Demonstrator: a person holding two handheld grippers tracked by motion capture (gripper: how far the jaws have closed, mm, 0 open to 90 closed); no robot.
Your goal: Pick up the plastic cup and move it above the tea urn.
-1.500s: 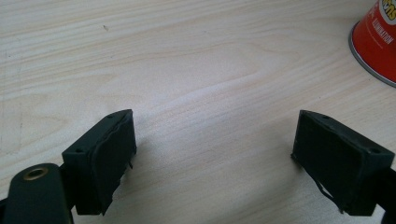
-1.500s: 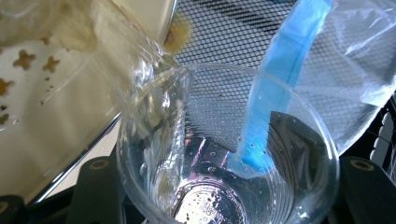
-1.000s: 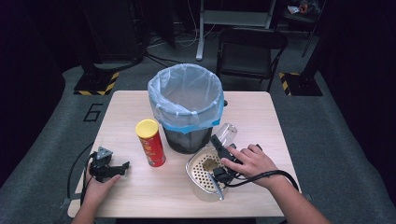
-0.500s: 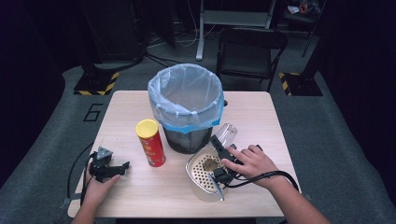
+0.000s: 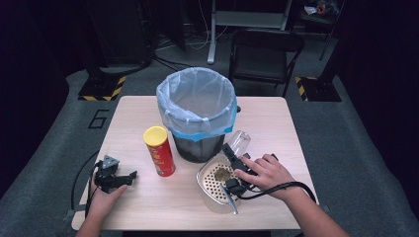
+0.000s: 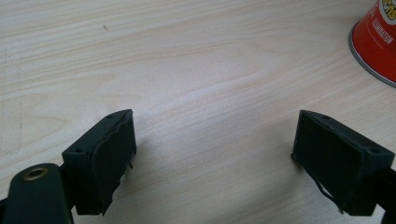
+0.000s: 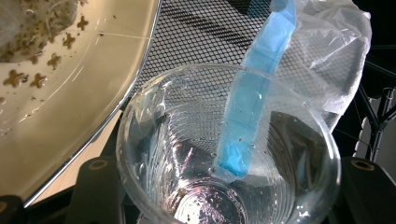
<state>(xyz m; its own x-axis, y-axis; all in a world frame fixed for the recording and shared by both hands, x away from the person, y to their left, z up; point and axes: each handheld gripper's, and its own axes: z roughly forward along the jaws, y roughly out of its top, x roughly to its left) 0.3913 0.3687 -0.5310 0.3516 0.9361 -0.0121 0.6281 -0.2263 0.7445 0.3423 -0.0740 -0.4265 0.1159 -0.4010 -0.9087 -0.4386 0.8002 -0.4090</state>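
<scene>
Clear plastic cup (image 7: 229, 149) is the thing in hand here: the right gripper (image 5: 236, 165) pinches it, one black jaw on each side of the cup wall, as the right gripper view shows. In the high view the cup (image 5: 238, 141) lies tilted on its side, its long axis running from the gripper away toward the far-right, w/ its mouth pointing away from the person. It sits just beside the black mesh waste bin (image 5: 197, 114), touching or almost touching the mesh; I cannot tell which. Inside are small brown crumbs and some wet film.

Key relation for the next move, in my judgement: the bin opening is above and to the left of the cup, so the cup must go up and over the rim of the white liner bag w/ blue band (image 5: 207, 129) before any tipping. Right hand (image 5: 264, 173) is the near one; left is well apart.

Cream perforated strainer bowl (image 5: 216, 181) w/ brown residue lies just left of the right gripper, near the table's front edge.

Left gripper (image 5: 112, 177) rests low on the light wood table (image 5: 276, 123), jaws spread wide w/ nothing between them.

Writing: the red cylindrical chip can w/ yellow lid (image 5: 159, 150) stands between the left gripper and the bin; in the left gripper view its base (image 6: 376, 39) shows part of a word, approx. "LUMINATION", rest cut off. On the grey floor, left of the table, a painted "6" (image 5: 99, 118).
</scene>
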